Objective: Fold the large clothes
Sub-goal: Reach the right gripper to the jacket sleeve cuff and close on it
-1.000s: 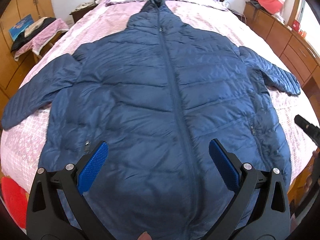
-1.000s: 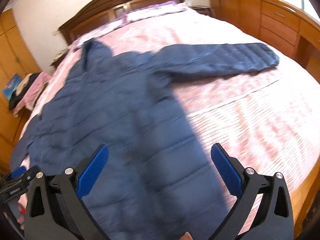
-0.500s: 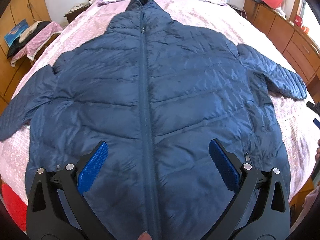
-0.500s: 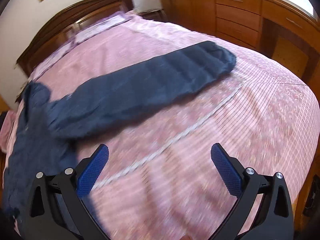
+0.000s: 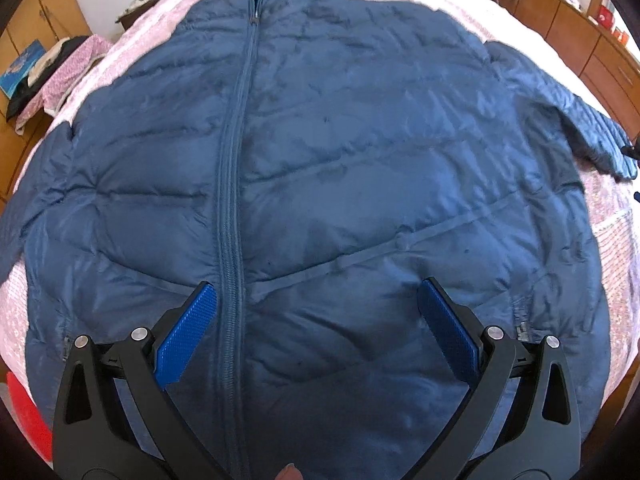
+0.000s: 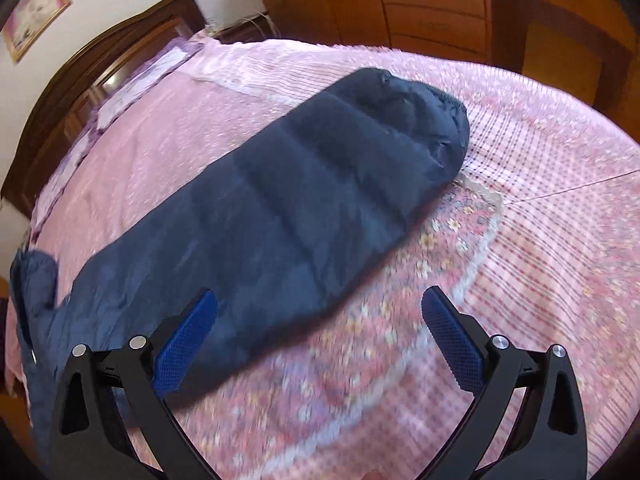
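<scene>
A large navy quilted jacket (image 5: 340, 168) lies flat and zipped on the pink bedspread (image 5: 612, 208), hood towards the headboard. My left gripper (image 5: 316, 300) is open and empty, low over the jacket's lower front, its left pad beside the zipper (image 5: 232, 184). The jacket's right sleeve (image 5: 576, 120) stretches out to the right. In the right wrist view that sleeve (image 6: 288, 216) lies diagonally across the bedspread (image 6: 540, 240), cuff at the upper right. My right gripper (image 6: 318, 308) is open and empty, above the sleeve's near edge.
A dark wooden headboard (image 6: 100, 64) stands at the far end of the bed. Wooden drawers (image 6: 440, 0) line the right wall. A chair with clothes (image 5: 52, 76) stands left of the bed. Something red (image 5: 24, 412) lies at the lower left.
My left gripper has moved closer and lower over the jacket's front. My right gripper has swung right from the jacket body and closed in on the outstretched sleeve.
</scene>
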`<state>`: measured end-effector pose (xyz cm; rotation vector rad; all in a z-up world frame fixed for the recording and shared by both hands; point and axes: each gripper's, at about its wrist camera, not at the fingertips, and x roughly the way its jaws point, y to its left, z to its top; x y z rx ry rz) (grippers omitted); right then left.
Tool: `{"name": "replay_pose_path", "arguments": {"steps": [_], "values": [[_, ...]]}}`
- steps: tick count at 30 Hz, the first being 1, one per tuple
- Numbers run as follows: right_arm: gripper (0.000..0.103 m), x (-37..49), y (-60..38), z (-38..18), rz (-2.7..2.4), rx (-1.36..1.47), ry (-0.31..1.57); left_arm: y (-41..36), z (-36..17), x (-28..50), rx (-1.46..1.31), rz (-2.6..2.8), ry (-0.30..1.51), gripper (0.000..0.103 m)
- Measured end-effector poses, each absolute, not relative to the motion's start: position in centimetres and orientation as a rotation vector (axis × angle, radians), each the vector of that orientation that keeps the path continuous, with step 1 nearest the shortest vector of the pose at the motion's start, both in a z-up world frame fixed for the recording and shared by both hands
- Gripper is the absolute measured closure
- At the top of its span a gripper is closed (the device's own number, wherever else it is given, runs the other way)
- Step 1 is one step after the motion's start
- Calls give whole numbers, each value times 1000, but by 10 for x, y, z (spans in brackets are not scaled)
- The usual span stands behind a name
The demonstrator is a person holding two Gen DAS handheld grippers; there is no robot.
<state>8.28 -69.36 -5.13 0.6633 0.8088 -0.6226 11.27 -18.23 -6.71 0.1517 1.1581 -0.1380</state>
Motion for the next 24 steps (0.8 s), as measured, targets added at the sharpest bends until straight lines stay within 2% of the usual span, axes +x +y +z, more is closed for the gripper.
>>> {"name": "replay_pose_path", "arguments": {"steps": [19, 22, 23, 24], "values": [[5, 118, -723, -93, -592, 654, 904, -190, -97, 116, 167, -117, 1194, 3], [15, 119, -723, -81, -592, 668, 871, -189, -98, 117, 171, -119, 1191, 3], [30, 119, -724, -79, -587, 674, 852, -188, -98, 118, 170, -120, 1192, 3], [39, 116, -723, -76, -590, 678, 828, -189, -98, 118, 169, -121, 1195, 3]]}}
